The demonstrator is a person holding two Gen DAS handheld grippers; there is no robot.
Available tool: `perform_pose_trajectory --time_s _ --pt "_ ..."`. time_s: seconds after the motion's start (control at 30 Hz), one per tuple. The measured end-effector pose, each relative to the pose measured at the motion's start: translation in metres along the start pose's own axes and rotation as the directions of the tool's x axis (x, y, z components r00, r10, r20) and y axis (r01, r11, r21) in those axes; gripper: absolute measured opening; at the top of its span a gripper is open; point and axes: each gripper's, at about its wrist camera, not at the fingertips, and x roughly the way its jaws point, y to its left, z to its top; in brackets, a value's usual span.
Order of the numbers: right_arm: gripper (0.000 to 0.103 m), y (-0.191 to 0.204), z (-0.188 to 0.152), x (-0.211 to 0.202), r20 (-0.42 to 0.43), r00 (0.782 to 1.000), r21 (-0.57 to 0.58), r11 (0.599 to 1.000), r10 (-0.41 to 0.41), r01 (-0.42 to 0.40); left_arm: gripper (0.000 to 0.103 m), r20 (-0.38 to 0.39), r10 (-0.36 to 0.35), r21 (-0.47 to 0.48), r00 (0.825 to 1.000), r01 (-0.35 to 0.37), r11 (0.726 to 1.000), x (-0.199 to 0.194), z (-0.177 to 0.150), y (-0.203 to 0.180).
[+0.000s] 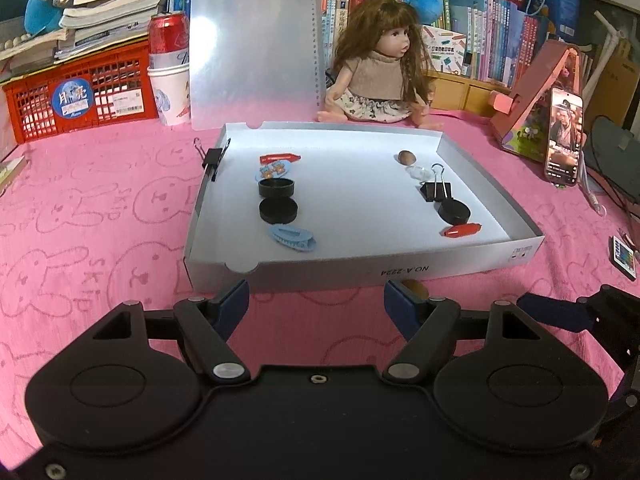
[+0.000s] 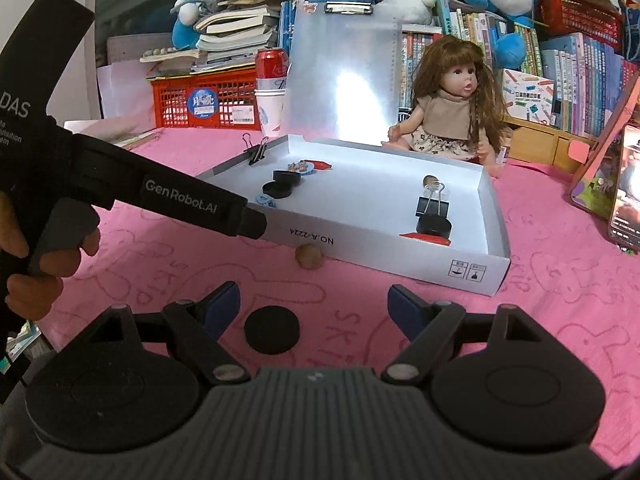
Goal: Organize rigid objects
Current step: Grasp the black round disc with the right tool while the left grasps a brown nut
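two wide, empty tools above round matte black disc on pink cloth

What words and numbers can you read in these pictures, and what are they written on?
"NO.A-2224": front wall of the white box, upside down in the left wrist view.
"GenRobot.AI": arm of the left gripper.
"DAS": its handle, cut off at the edge.
"SKID": pink tablecloth.
Crate sticker, book spines, phone screen: too small or blurred.

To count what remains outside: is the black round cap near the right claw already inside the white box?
No, the black round cap lies on the pink tablecloth in front of the white box.
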Motion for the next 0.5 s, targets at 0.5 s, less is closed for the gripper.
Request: perform_pose_trajectory --time_s 0.5 --pt "0.075 0.014 -0.017 0.0 0.055 0.998 -0.011 1.0 -0.005 0.006 0.069 -0.003 -0.02 -0.026 1.0 0.02 0.999 -0.008 -0.01 0.011"
